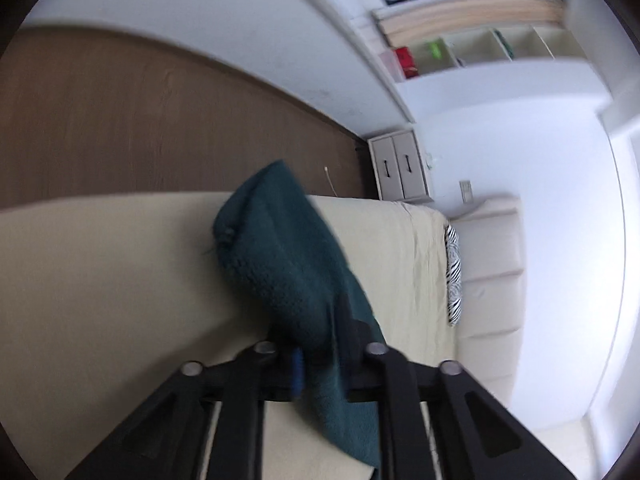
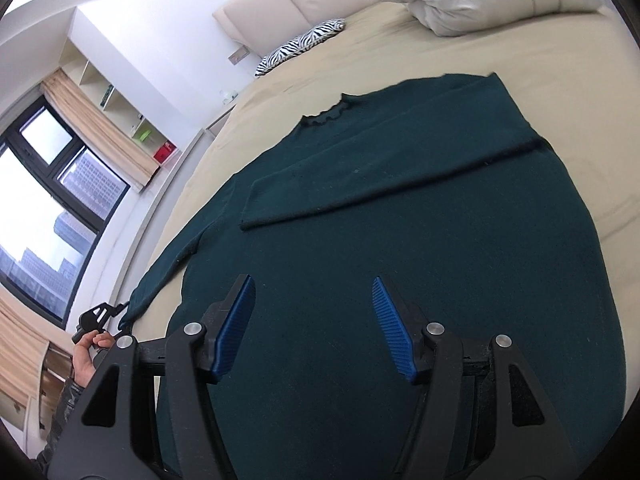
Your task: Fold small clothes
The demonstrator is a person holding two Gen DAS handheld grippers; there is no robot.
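The sweater (image 2: 400, 240) lies flat on the bed (image 2: 480, 52), soft and limp, best taken at cuffs: left gripper (image 1: 320, 364) pinches its sleeve (image 1: 288, 256); right gripper (image 2: 312, 328) hovers spread, empty.

Your left black two-finger gripper (image 1: 320, 356) has its jaws clamped tight on a fold of dark green knitted fabric (image 1: 288, 256), rolled well over to one side. Your right black gripper with blue ribbed pads (image 2: 314, 328) hangs tilted downward, jaws apart and touching nothing. Your left hand (image 2: 86, 354) wraps its gripper's handle.
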